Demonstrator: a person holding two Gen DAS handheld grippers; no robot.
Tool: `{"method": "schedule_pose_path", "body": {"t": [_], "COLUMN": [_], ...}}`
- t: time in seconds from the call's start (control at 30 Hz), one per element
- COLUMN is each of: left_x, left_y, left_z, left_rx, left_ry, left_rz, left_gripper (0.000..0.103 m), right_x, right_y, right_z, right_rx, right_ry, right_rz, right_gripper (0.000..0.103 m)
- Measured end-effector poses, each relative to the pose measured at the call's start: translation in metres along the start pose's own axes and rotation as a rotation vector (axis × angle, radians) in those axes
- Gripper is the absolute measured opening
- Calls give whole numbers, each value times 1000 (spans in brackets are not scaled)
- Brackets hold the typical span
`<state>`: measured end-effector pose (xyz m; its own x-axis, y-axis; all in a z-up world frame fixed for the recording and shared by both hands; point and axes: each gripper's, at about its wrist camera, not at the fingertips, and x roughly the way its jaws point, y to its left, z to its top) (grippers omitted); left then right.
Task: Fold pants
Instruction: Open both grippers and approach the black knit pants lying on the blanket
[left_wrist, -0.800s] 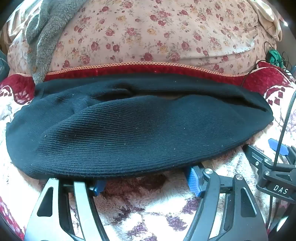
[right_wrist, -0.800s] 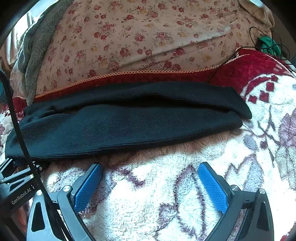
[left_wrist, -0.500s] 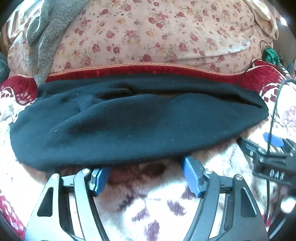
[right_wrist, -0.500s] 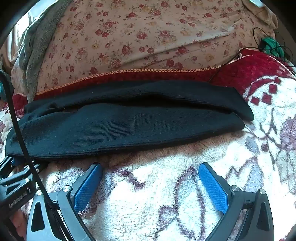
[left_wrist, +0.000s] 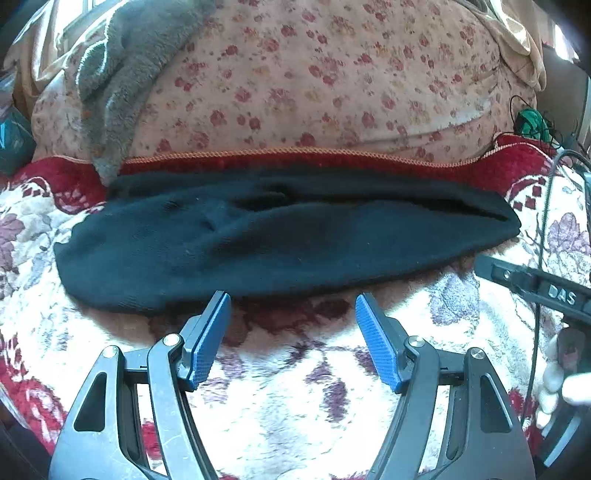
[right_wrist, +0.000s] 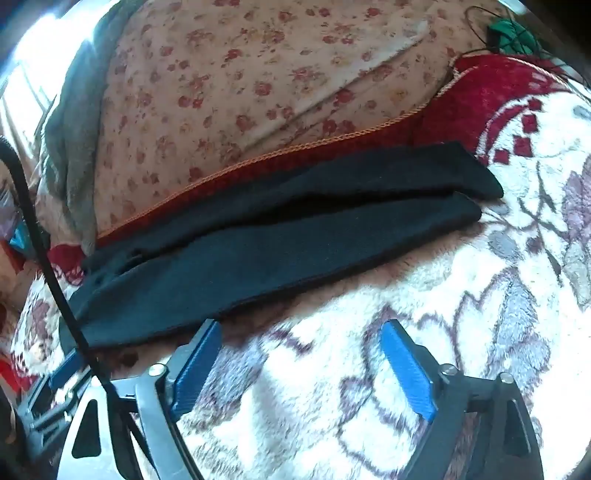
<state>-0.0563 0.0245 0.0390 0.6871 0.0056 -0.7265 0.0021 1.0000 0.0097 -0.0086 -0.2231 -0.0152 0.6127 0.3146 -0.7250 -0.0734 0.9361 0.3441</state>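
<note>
One pair of black ribbed knit pants (left_wrist: 288, 240), folded lengthwise into a long band, two layers visible, lying flat across the bed at 12 o'clock of both cameras. Two hand-held grippers: left hand-held gripper (left_wrist: 291, 306) open, blue pads empty, tips just short of the pants' near hem. Right hand-held gripper (right_wrist: 301, 330) wide open, empty, left pad at the hem. Surface: one white fleece blanket with purple-red floral print (left_wrist: 295, 406). Beyond: one floral pink quilt (left_wrist: 314, 81), one grey plush throw (left_wrist: 122, 81) at 11 o'clock.
</note>
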Motion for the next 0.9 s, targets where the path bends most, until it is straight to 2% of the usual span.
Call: {"method": "schedule_pose_path", "body": {"t": [0.13,0.23,0.4,0.57,0.67,0.9], "left_x": [-9,-14,-19,-22,-26,-27], "left_y": [6,12,21,27,30,33], "left_z": [3,4,6,8,9,10], "left_rx": [-16,-22,-40,-58,-69,-83], "left_ry": [-17,-31,-34,-37,-47,-42], "left_rz": [-1,0,8,16,19,13], "left_gripper": [71,71,71,71,71,71], "right_x": [-16,-30,-40,-43,-42,-45], "right_y": [16,39,64,67,68,68], "right_z": [-2,-5,-8,-7,-6,-11], "right_rx": [-27,-133,-235,-210,-200,-184], "right_ry": [-69,-129,-137,-100,-79,-63], "right_rz": [45,47,27,33,37,41], "right_gripper": [84,84,84,83,70,70]}}
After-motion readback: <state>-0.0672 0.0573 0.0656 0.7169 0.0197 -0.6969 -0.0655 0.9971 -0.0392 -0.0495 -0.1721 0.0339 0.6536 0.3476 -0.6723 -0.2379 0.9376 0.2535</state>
